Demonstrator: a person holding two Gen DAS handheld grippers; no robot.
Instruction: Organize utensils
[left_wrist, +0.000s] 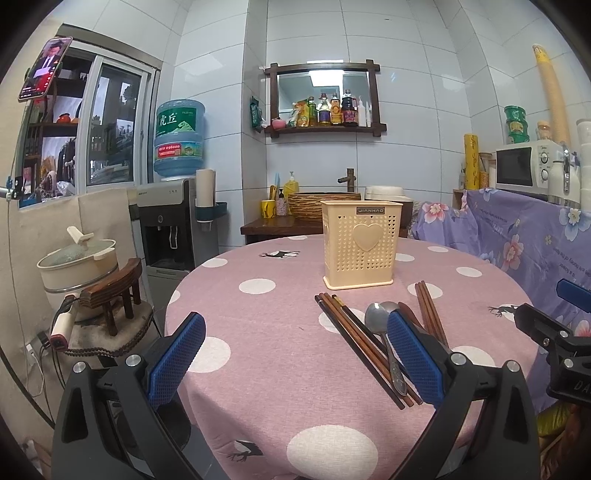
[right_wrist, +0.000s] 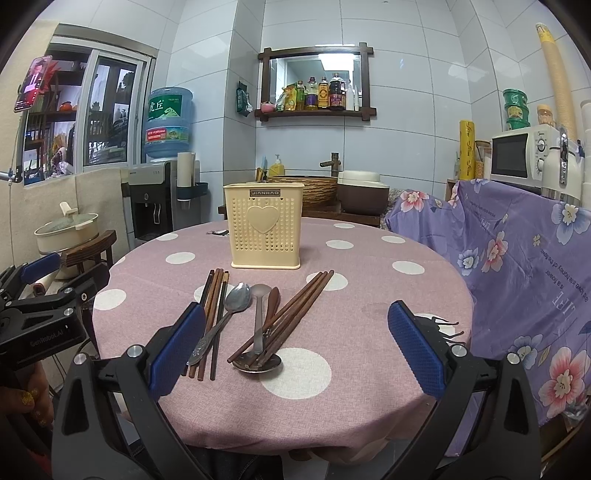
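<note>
- Two grippers hover over the near edge of a round surface (right_wrist: 369, 295) under a pink, white-dotted cloth; each has its blue pads spread wide and holds nothing.
- The left gripper (left_wrist: 295, 354) sits toward the surface's left side, and the right gripper (right_wrist: 295, 347) faces the utensil pile almost head-on.
- Loose utensils lie between the grippers and a cream perforated holder (right_wrist: 264, 225), which stands upright further back near the middle of the surface, apart from the pile.
- In the right wrist view, a left bundle of chopsticks (right_wrist: 214, 314) runs nearly straight away from the gripper, with a metal spoon (right_wrist: 221, 321) lying across it, bowl toward the holder.
- Just beside it, a second spoon (right_wrist: 257, 332) points its bowl toward the gripper, and a right bundle of chopsticks (right_wrist: 288, 314) slants over that bowl, its far ends leaning right.
- A small brown wooden spoon (right_wrist: 272, 301) lies tucked between them.
- Judged from this, the right gripper is nearer: the pile sits within its open span, its long axes roughly along the approach, so a pinch across a bundle looks natural.
- The left wrist view shows the pile off to its right, partly hidden behind its right finger (left_wrist: 413, 358); the near-pointing spoon bowl cannot be seen there.
- That same view shows the other gripper's black body at the far right edge, while the right wrist view shows a hand on the left tool.
- Whether the holder is divided inside cannot be told.
</note>
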